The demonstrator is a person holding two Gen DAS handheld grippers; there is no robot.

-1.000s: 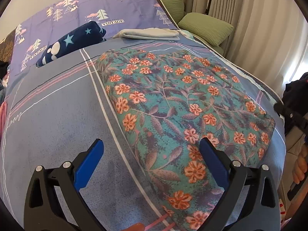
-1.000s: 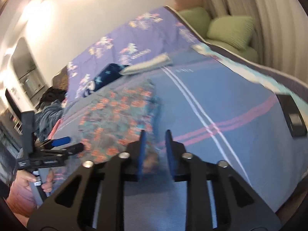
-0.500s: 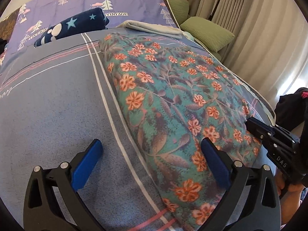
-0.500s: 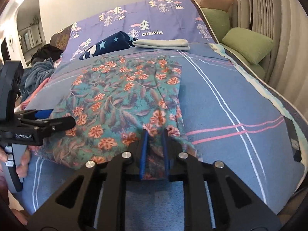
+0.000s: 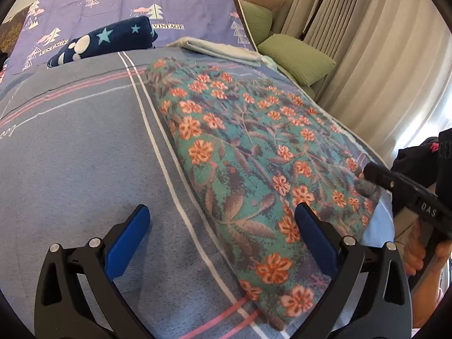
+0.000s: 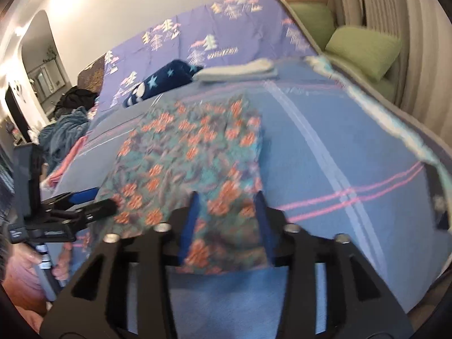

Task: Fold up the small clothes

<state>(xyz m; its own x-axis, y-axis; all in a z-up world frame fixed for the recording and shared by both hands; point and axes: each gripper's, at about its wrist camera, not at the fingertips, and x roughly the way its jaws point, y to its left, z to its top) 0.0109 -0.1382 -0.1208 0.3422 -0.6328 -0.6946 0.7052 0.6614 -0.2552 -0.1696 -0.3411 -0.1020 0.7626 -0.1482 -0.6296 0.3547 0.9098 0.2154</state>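
Both grippers: I'm holding L (image 5: 223,234) wide apart, R (image 6: 226,223) jaws opening over cloth (image 5: 254,152); pads snagging fabric could be undoing fold.

Left gripper (image 5: 221,236): jaws spread wide, blue pads well apart, nothing pressed between them, tilted downward.
Right gripper (image 6: 227,220): jaws opening, floral cloth (image 6: 195,152) lying between the fingers, pads no longer pinching it.
Right hand (image 5: 423,250): wrapped around its gripper's handle, behind the fingers.
Left hand (image 6: 42,260): gripping its handle likewise.
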